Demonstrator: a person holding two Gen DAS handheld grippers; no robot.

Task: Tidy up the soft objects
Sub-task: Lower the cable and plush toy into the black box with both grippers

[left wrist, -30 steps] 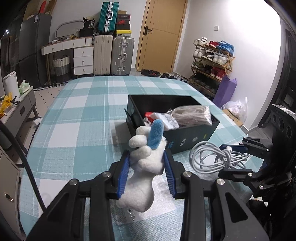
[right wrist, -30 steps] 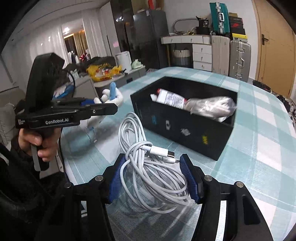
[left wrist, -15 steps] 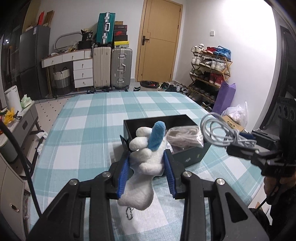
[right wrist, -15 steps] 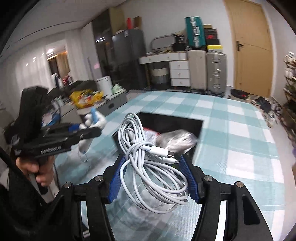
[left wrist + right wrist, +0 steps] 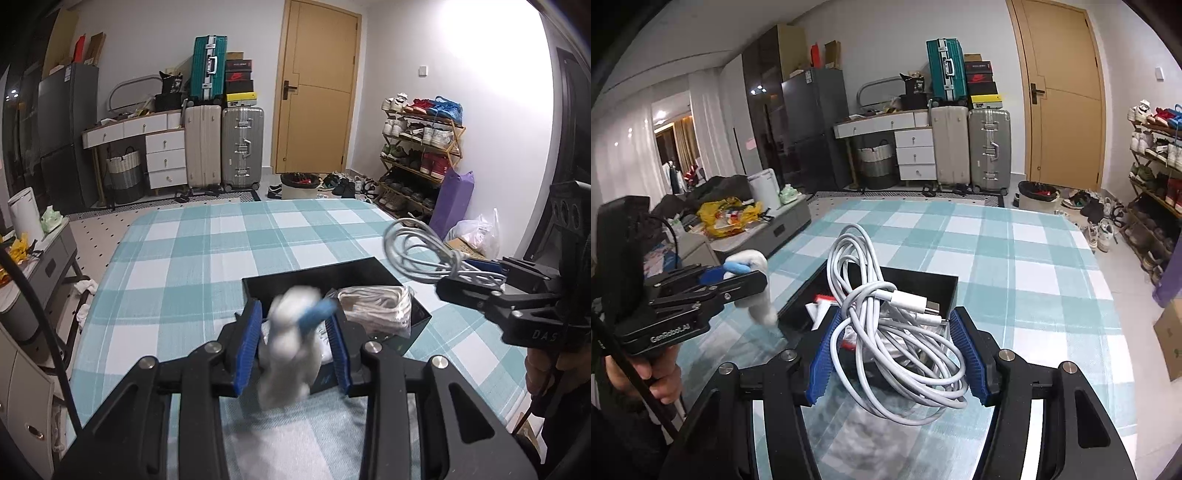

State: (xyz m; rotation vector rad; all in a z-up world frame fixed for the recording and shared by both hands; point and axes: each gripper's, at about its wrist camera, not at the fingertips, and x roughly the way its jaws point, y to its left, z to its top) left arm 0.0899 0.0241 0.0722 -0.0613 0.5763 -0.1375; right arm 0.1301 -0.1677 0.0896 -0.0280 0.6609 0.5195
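Note:
My left gripper (image 5: 295, 343) is shut on a white plush toy (image 5: 290, 350) with a blue part, blurred by motion, held above the near left corner of the black box (image 5: 354, 271). The toy also shows in the right wrist view (image 5: 753, 284). My right gripper (image 5: 897, 350) is shut on a coiled white cable (image 5: 886, 325), held in the air over the box (image 5: 923, 282). The cable shows at right in the left wrist view (image 5: 424, 251). The box holds a clear bag (image 5: 376, 306) of beige stuff and a red-and-white packet (image 5: 822, 304).
The box stands on a table with a teal and white checked cloth (image 5: 207, 258). Suitcases (image 5: 225, 147), a drawer unit, a door and a shoe rack (image 5: 417, 147) stand beyond the far end. A low cabinet (image 5: 764, 229) with clutter is at the left.
Both grippers have risen off the table with their loads. The plush toy has swung and is now blurred over the box corner. The cable has moved from beside the box to above it.

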